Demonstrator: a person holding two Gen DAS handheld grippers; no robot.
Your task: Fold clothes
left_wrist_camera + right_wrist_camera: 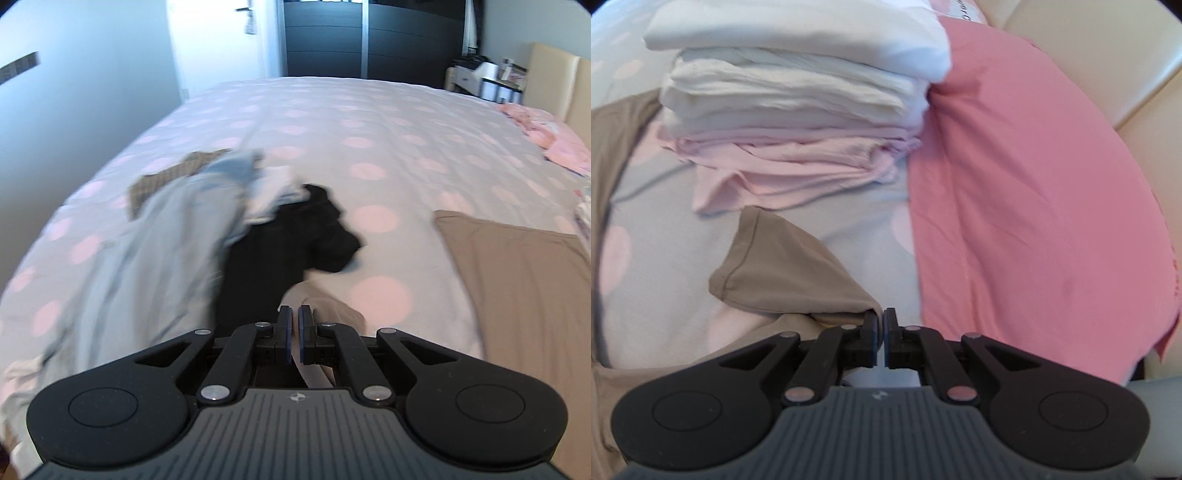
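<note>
My left gripper (294, 314) has its blue-padded fingers (284, 325) pressed almost together, pinching a soft fold of the beige garment (517, 295), whose smooth, matte knit runs back between the pads and bulges just ahead of the tips. To the right of those fingers the same beige cloth lies flat in a broad panel with a straight hemmed edge. Directly ahead of the tips sits a crumpled black garment (295, 240), and to its left a heap of unfolded clothes (166, 240): pale blue fabric in long limp folds, a white piece, and a checked brown scrap poking out at the far end. All of it rests on the bedcover (369, 129), a light quilted sheet dotted with large pink circles. Far beyond stand a dark wardrobe (369, 44) and a cream padded headboard (554, 85).

My right gripper (880, 317) is likewise clamped shut, its left fingertip holding a stitched corner of the beige garment, which fans out to the left of the tips in a loose triangle. To the right lies a smooth pink pillow (1034, 184), rounded and plump. Farther ahead rises a stack of folded clothes (798, 110), pale pink layers below, fluffy white ones above, edges roughly squared.
</note>
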